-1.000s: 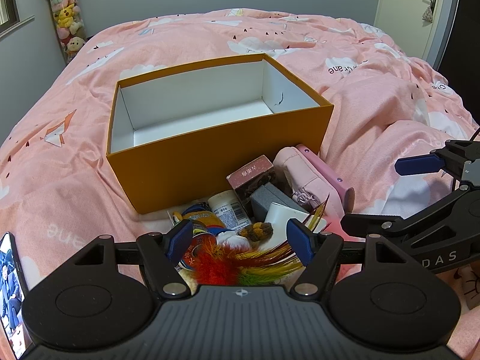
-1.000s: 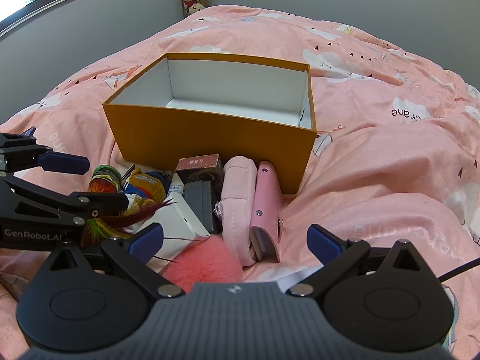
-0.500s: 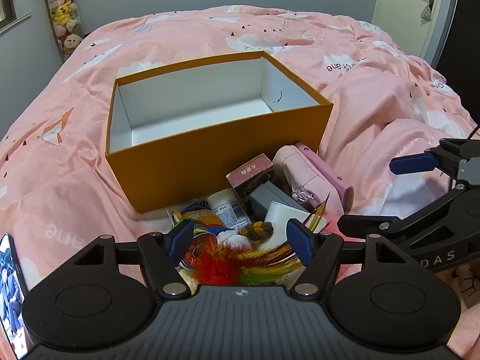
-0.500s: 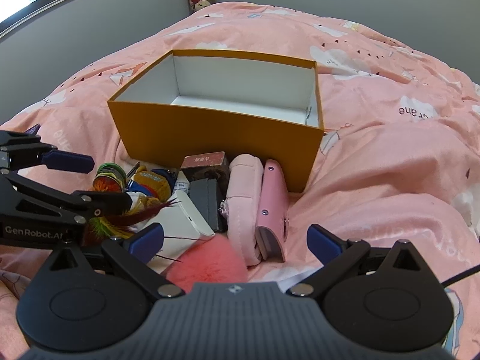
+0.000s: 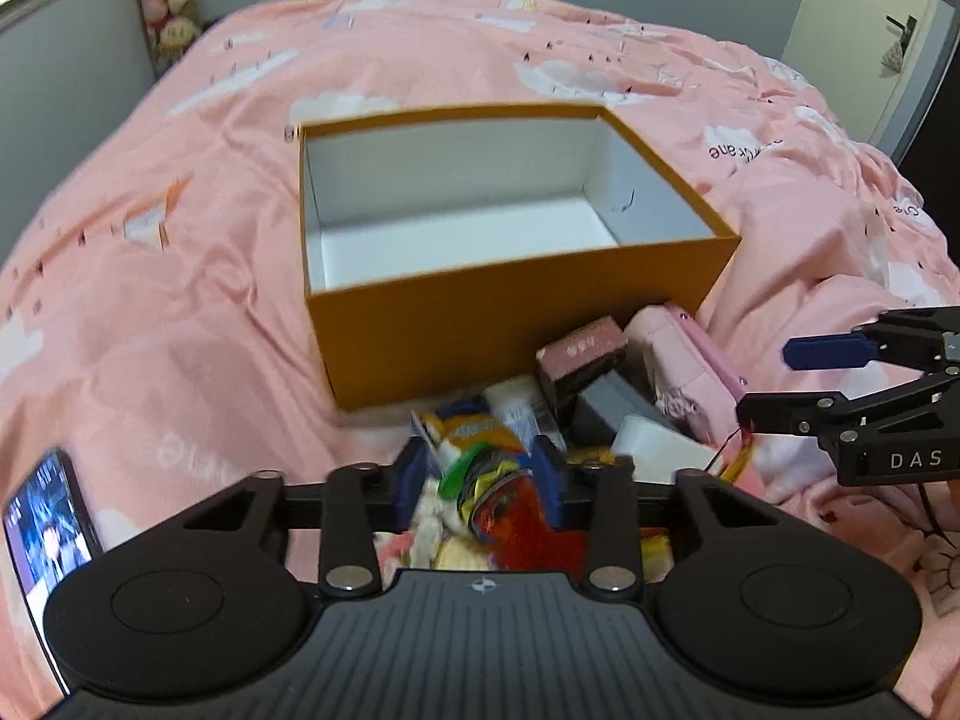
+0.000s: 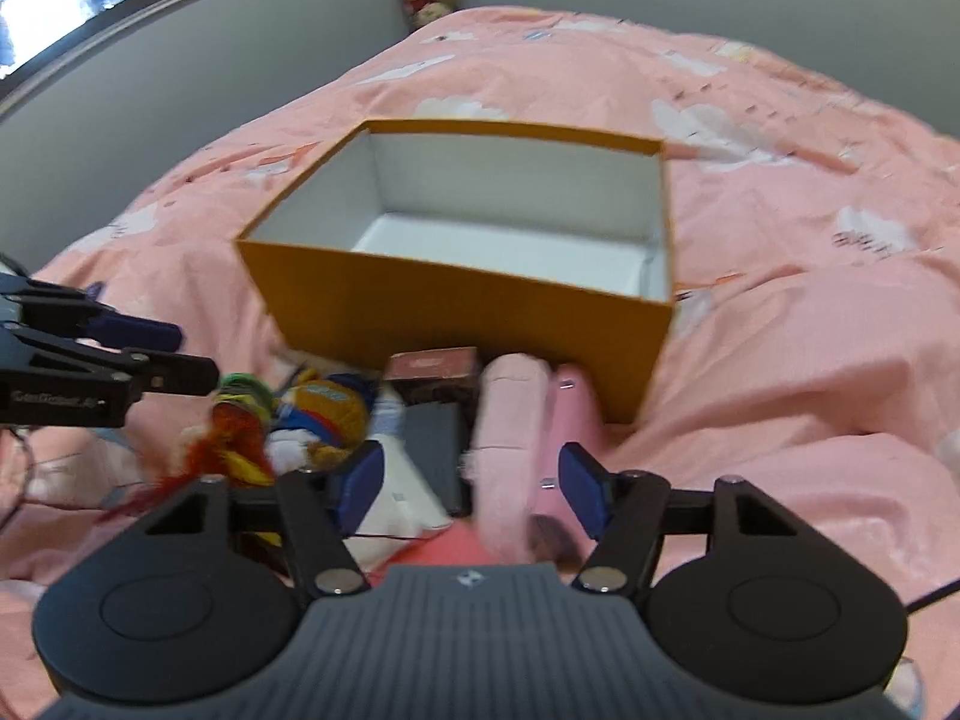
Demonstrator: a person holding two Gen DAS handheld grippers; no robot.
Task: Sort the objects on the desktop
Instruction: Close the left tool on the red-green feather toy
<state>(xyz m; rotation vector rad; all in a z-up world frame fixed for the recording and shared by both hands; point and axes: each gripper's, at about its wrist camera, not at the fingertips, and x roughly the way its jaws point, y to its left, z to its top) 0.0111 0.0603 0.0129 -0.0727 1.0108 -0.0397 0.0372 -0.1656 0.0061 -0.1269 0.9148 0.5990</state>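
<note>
Pink bedding printed with white clouds covered the bed [image 5: 180,312], and on it stood an orange box [image 5: 516,306] with a white inside, nothing visible in it. Just in front of the box's near wall lay a jumble of small things: a dark red carton [image 5: 581,348], a grey case [image 5: 606,408], a white box [image 5: 660,450], a pale pink pouch [image 6: 510,420] and, touching its right side, a pink wallet [image 6: 570,414]. A yellow and blue plush toy [image 6: 324,405] lay to the left of these.

The left gripper [image 5: 480,477] had its blue pads drawn in close on either side of a feathered shuttlecock [image 5: 498,498] with red, green and yellow feathers; motion blur hid whether the pads actually pressed it. The right gripper [image 6: 471,483] hung open over the pile, its pads [image 6: 585,489] well apart, with the pouch and wallet between them and untouched as far as the blur allowed. A phone [image 5: 48,516] with a lit screen lay at the left edge of the bed. Grey walls and a column of plush toys [image 5: 168,6] stood behind.
</note>
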